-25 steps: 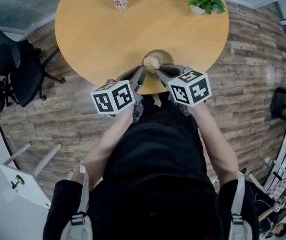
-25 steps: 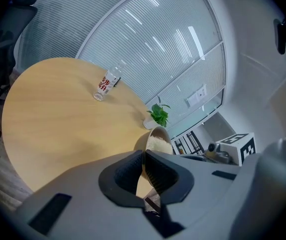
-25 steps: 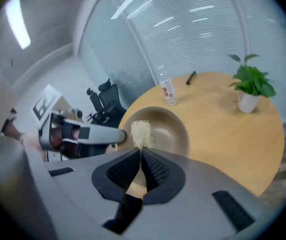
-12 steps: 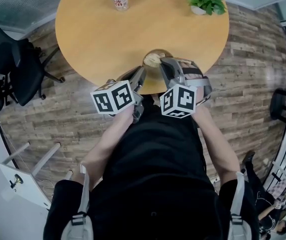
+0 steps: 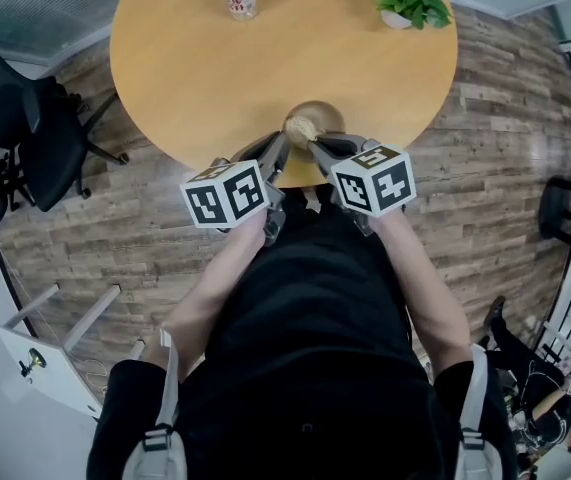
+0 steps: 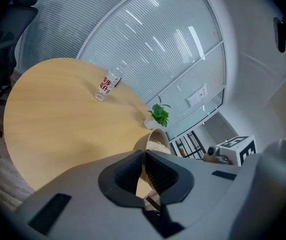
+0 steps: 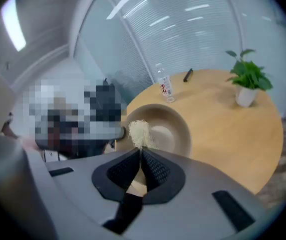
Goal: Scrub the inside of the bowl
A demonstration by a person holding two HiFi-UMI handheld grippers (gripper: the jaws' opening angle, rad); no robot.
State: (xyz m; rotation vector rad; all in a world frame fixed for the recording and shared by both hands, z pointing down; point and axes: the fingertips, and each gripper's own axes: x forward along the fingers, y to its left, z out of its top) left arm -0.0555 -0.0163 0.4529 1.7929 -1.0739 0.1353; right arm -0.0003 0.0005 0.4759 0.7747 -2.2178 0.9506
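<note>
At the table [image 5: 215, 68] edge, left gripper [image 6: 144, 157] angled inward, fingers [image 6: 126, 173] clamping bowl [image 6: 158, 135] rim, right gripper [image 7: 140, 154] pinching scrubber [image 7: 138, 131]

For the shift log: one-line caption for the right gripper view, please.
Right tongs pinch a pale fibrous scrubber at the rim of the tan bowl on a round wooden table.

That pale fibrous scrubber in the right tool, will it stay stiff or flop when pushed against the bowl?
Probably floppy: the scrubber looks like a loose, frayed tuft, so it should squash against the bowl rather than scrape. Likely light, since the right tool carries it by a thin pinch at one end.
</note>
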